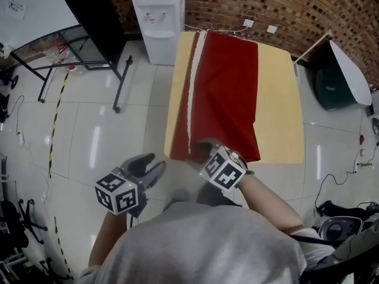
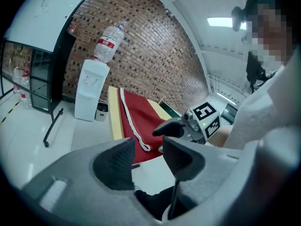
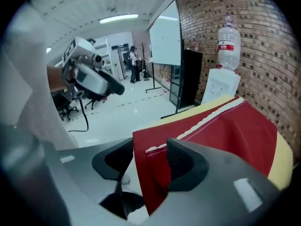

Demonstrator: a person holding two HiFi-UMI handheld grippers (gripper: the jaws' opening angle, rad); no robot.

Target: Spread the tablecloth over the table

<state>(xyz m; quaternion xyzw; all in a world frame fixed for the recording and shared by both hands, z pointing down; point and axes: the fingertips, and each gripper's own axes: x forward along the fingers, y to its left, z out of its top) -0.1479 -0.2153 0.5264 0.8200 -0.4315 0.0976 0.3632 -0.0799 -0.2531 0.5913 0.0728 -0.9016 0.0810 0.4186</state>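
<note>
A red tablecloth [image 1: 228, 93] with a white trimmed edge lies folded in a long strip down a yellow table [image 1: 278, 111]. My right gripper [image 1: 204, 148] is at the cloth's near left corner, at the table's near edge. In the right gripper view that corner of the tablecloth [image 3: 225, 131] hangs between the right gripper's [image 3: 149, 147] jaws, which stand open with a gap on the left side. My left gripper [image 1: 148, 163] is off the table's near left corner, over the floor. In its own view the left gripper [image 2: 148, 145] is open and empty, facing the tablecloth [image 2: 141, 117].
A white water dispenser [image 1: 159, 16] stands at the table's far left corner against the brick wall. A black-framed stand [image 1: 89, 52] is on the left floor. A white board [image 1: 349, 76] leans at the right. Cables and equipment lie at the lower right.
</note>
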